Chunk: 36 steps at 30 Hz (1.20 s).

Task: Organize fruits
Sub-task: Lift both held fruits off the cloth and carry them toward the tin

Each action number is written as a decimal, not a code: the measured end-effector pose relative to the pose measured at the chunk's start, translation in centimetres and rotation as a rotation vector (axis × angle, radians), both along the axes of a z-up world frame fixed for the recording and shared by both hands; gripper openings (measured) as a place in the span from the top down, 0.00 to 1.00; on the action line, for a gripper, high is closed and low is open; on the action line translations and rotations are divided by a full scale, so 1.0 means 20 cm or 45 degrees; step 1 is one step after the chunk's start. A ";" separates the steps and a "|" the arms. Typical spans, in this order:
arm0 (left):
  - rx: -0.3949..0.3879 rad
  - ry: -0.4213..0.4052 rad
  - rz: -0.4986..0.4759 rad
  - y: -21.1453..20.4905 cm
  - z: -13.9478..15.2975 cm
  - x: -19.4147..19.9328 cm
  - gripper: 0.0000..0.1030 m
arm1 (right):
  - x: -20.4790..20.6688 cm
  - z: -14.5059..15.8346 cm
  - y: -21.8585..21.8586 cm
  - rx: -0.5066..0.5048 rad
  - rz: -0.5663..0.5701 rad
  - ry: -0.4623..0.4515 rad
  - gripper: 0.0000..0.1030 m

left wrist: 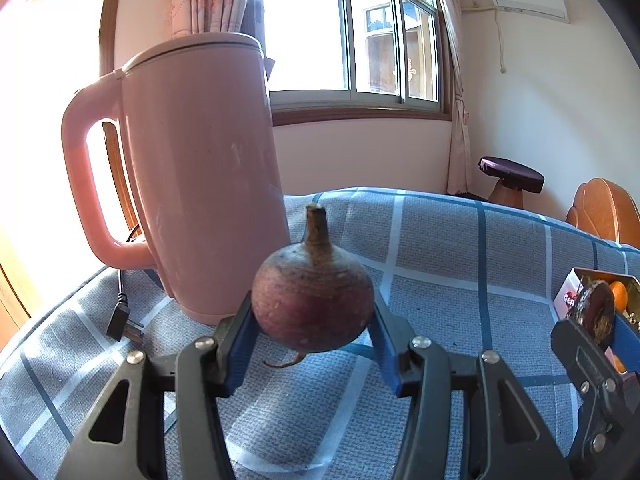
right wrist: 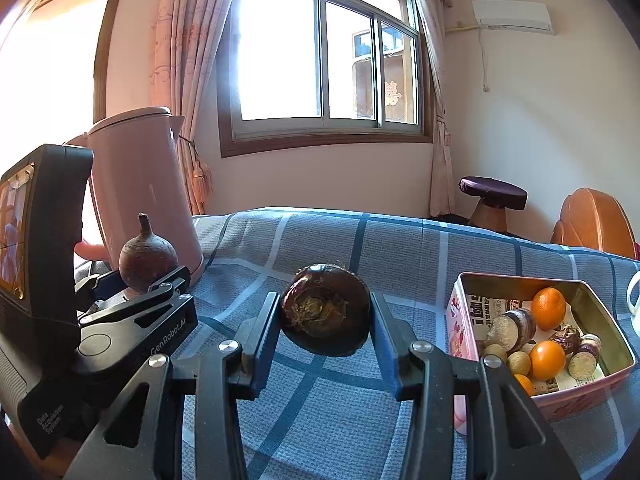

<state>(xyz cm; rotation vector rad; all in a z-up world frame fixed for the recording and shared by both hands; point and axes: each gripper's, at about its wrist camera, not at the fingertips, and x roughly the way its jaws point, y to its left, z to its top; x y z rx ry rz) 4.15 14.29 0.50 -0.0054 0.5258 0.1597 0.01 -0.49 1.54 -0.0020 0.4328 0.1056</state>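
Observation:
My left gripper is shut on a round dark-red beet, stalk end up, held above the blue checked tablecloth. The same beet and left gripper appear at the left of the right wrist view. My right gripper is shut on a second dark beet, its cut end facing the camera; it also shows at the right edge as the second beet. A pink tin box at the right holds oranges and several other fruits and cut roots.
A tall pink electric kettle stands just behind and left of the left gripper, its black plug lying on the cloth. A white cup sits at the far right edge. Beyond the table are a stool and a wooden chair.

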 end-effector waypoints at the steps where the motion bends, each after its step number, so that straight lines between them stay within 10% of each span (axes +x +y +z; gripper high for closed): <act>1: -0.002 0.000 0.002 0.00 0.00 0.00 0.47 | 0.00 0.00 -0.01 0.000 0.000 0.000 0.55; 36: 0.011 -0.001 -0.069 -0.34 0.00 -0.19 0.47 | -0.19 0.00 -0.28 -0.043 -0.056 -0.026 0.55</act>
